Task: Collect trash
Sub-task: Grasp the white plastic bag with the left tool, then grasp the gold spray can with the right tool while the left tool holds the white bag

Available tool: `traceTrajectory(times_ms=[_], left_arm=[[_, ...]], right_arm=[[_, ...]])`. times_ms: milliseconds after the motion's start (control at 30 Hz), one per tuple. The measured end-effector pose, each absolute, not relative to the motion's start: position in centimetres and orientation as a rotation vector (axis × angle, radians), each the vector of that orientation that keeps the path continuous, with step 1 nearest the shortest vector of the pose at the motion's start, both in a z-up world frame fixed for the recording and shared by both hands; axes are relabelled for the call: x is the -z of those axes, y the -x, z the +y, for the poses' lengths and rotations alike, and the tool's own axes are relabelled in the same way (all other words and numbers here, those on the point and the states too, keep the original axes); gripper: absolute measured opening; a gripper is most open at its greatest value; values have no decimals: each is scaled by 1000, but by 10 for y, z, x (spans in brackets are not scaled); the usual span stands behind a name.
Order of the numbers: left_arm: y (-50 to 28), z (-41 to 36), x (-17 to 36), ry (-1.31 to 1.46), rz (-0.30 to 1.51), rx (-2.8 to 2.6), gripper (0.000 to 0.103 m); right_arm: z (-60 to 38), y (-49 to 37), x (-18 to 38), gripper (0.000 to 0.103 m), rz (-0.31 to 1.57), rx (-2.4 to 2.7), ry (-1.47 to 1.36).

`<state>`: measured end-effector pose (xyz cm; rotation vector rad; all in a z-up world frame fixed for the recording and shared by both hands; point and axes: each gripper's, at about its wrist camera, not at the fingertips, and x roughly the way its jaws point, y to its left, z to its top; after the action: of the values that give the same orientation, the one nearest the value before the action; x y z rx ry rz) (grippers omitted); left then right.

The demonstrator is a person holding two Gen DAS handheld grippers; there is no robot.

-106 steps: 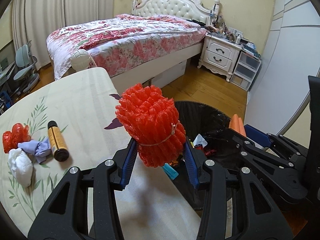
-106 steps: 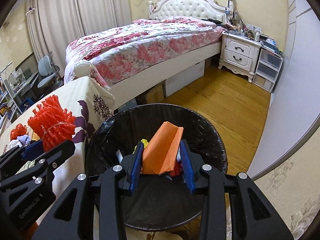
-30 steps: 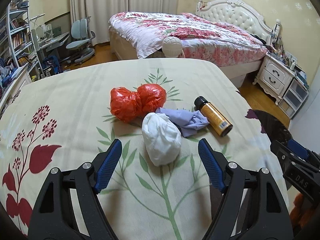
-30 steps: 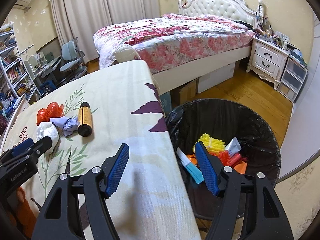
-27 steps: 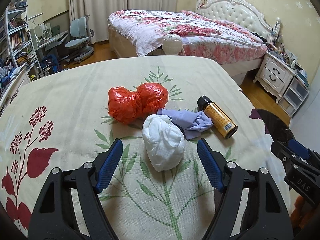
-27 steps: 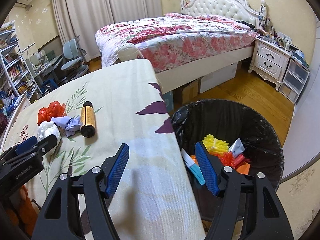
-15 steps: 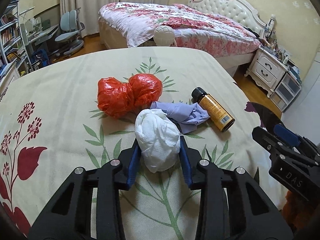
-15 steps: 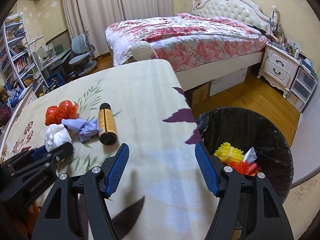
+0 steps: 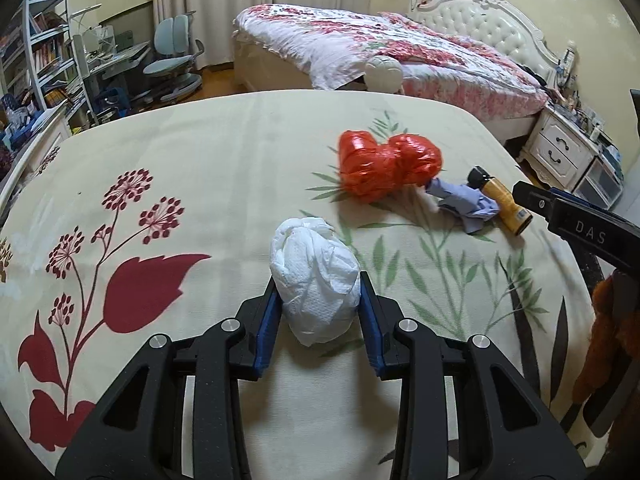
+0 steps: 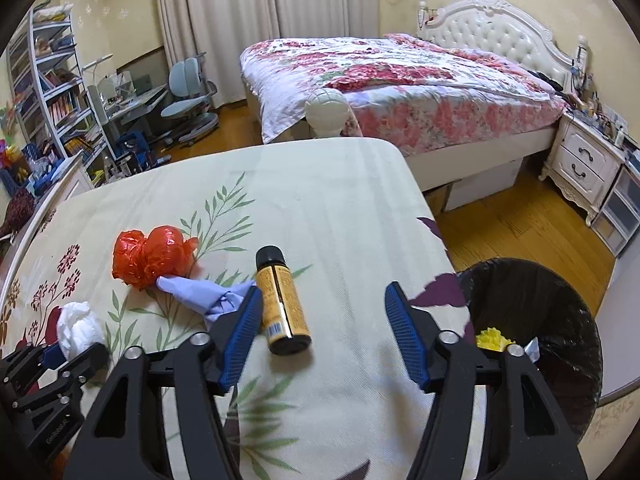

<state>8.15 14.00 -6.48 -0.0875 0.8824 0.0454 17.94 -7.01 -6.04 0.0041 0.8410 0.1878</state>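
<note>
My left gripper [image 9: 319, 312] is shut on a white paper wad [image 9: 316, 270], held over the floral tablecloth [image 9: 224, 168]. On the cloth lie a crumpled red plastic bag [image 9: 386, 166], a lilac cloth scrap [image 9: 464, 200] and a yellow bottle [image 9: 502, 202] with a black cap. In the right wrist view my right gripper [image 10: 324, 330] hangs over the bottle [image 10: 282, 302], its jaws closing; the bottle lies by the left pad, and neither pad presses on it. The red bag [image 10: 150, 256], the lilac scrap [image 10: 204, 290] and the wad [image 10: 78, 330] lie to the left.
A black-lined trash bin [image 10: 536, 328] with yellow and other scraps stands on the wooden floor off the table's right edge. Beyond the table are a bed [image 10: 400, 80], a white nightstand [image 10: 584, 164], desk chairs [image 10: 188, 92] and bookshelves [image 10: 48, 92].
My left gripper closed on the white wad and carried it left, away from the red bag. My right gripper swung from the bin over to the bottle, and its jaws narrowed.
</note>
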Motion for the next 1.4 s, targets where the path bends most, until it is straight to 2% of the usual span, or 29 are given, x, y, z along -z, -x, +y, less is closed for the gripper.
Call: traceTrajectory(times_ms=[33,267,867,1000,1400], left_arm=[[-80,145,65,95,883,-54,35],[-75,162,65,126,878,-72,35],[-74,167,65,158,874,-65,35],[-73,167,65,157,873,-66,35],[-69,165,61,146,857,-82,35]], right_arm=[[-68,-183,62,49,849,-194,-4],[-54,-190,71,39,885,-217,19],[-38,-203,71,42,900,-223,93],[-37,-201,73,28,904,-235,77],[-58,-173,70,26,885,-204,14]])
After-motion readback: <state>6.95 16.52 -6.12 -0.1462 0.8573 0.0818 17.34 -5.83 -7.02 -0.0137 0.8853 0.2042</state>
